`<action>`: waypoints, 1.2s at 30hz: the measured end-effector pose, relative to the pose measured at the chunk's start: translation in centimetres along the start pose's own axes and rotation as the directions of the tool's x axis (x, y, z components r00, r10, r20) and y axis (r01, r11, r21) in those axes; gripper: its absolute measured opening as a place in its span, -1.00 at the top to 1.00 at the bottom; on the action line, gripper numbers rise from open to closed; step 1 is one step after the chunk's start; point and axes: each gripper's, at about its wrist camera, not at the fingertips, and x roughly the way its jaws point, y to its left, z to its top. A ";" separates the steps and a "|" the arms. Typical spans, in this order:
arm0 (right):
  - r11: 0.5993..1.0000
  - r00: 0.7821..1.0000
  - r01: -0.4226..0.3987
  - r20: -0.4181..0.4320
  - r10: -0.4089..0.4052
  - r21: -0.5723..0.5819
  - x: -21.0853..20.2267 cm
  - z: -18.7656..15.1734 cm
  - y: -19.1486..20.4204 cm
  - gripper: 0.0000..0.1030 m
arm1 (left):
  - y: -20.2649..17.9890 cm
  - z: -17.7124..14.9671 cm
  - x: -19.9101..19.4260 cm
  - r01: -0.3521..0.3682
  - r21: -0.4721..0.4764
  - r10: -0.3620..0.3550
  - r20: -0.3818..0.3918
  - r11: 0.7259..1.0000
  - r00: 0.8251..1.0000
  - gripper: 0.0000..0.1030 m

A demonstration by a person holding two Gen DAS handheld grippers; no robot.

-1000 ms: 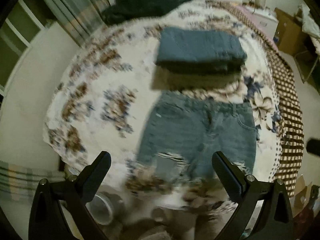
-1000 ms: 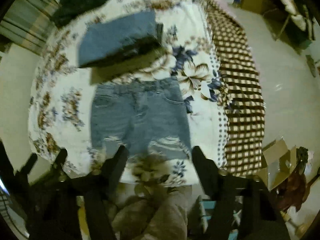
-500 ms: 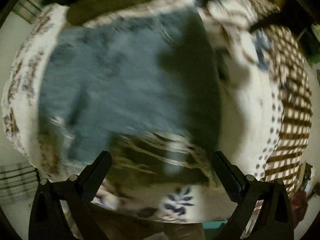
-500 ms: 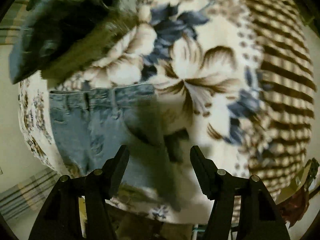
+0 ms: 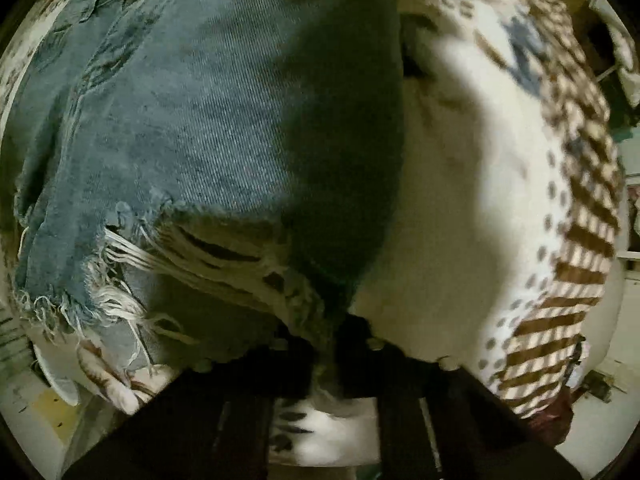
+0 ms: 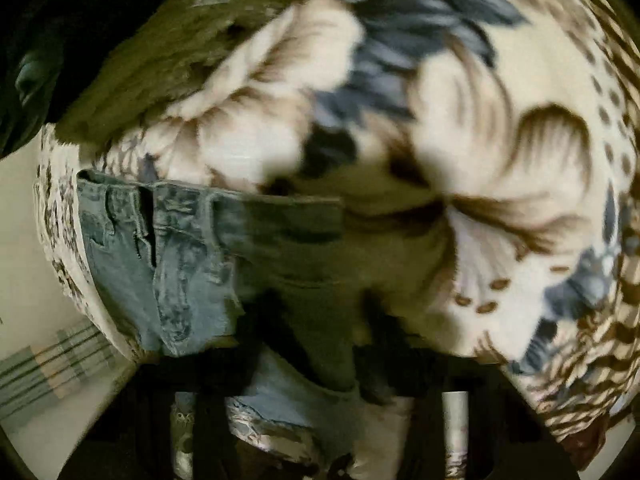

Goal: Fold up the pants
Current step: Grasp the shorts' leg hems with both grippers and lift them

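Observation:
Frayed blue denim shorts [image 5: 192, 128] lie flat on a floral bedspread [image 5: 472, 200]. My left gripper [image 5: 332, 356] is shut on the shorts' frayed hem at its right corner, pressed down at the bed edge. In the right wrist view the shorts [image 6: 172, 264] show their waistband and fly at the left. My right gripper [image 6: 316, 364] sits low over the shorts' right side seam, its jaws close together with denim between them.
A stack of folded dark clothes [image 6: 132, 52] lies beyond the shorts' waistband. A brown checked blanket [image 5: 576, 240] covers the bed's right side. A striped curtain [image 6: 52, 364] hangs at the lower left beside pale floor.
Both grippers have dropped from above the bed down onto the shorts and closed, the left on the hem corner, the right on the side edge.

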 end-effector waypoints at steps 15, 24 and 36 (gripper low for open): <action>0.992 0.990 0.094 0.114 -0.085 -0.085 -8.7 -2.8 12.4 0.89 | 12.9 -2.3 -13.5 0.159 -0.151 -0.125 0.216 0.976 0.968 0.96; 0.964 0.986 0.139 0.117 -0.115 -0.225 -5.1 -1.6 31.0 0.89 | 27.0 -1.5 -17.3 0.152 -0.319 -0.053 0.297 0.936 0.953 0.96; 0.900 0.955 0.296 0.089 -0.283 -0.319 6.6 1.7 42.2 0.89 | 38.7 -0.2 -11.5 0.141 -0.464 -0.021 0.254 0.874 0.967 0.96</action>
